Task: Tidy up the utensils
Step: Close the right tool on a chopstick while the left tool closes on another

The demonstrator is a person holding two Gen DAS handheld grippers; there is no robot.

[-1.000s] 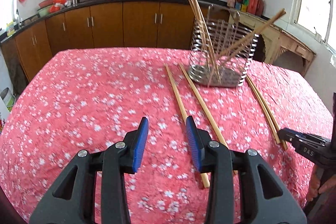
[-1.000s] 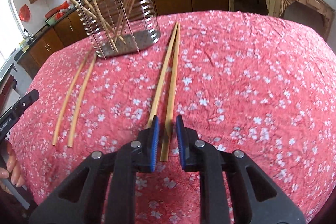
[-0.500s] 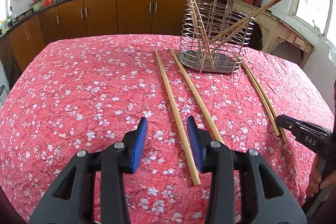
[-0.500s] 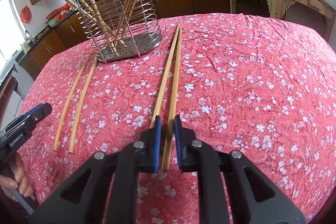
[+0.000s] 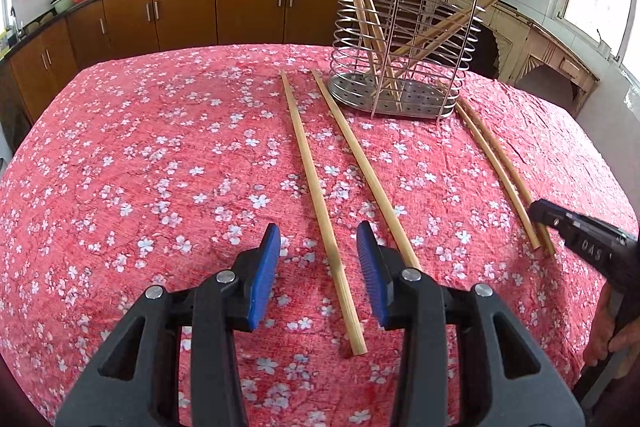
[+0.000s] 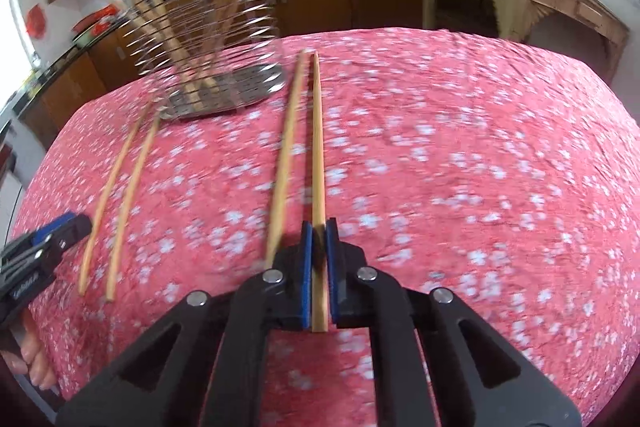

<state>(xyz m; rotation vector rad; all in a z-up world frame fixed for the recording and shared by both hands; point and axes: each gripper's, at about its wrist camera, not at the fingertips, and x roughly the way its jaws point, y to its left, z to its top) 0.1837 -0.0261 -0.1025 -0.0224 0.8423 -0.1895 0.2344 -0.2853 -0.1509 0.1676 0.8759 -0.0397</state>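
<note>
A wire utensil holder [image 5: 404, 43] with several wooden chopsticks in it stands at the far side of the red flowered table [image 5: 140, 155]. My left gripper [image 5: 318, 259] is open, its jaws either side of the near end of one loose chopstick [image 5: 316, 195]; a second chopstick [image 5: 362, 167] lies just to its right. My right gripper [image 6: 319, 239] is shut on the near end of a chopstick [image 6: 317, 147], with its twin [image 6: 286, 155] lying just left of it. The holder shows blurred in the right wrist view [image 6: 204, 39].
The right-hand pair of chopsticks [image 5: 496, 163] lies beside the holder, with the right gripper's tip [image 5: 576, 231] at its near end. The left pair [image 6: 120, 195] and the left gripper [image 6: 44, 243] show in the right wrist view. Brown kitchen cabinets [image 5: 180, 7] stand behind the table.
My right gripper has closed on the right chopstick of its pair and the view has blurred with motion. My left gripper moved forward and right so its open jaws straddle a chopstick.
</note>
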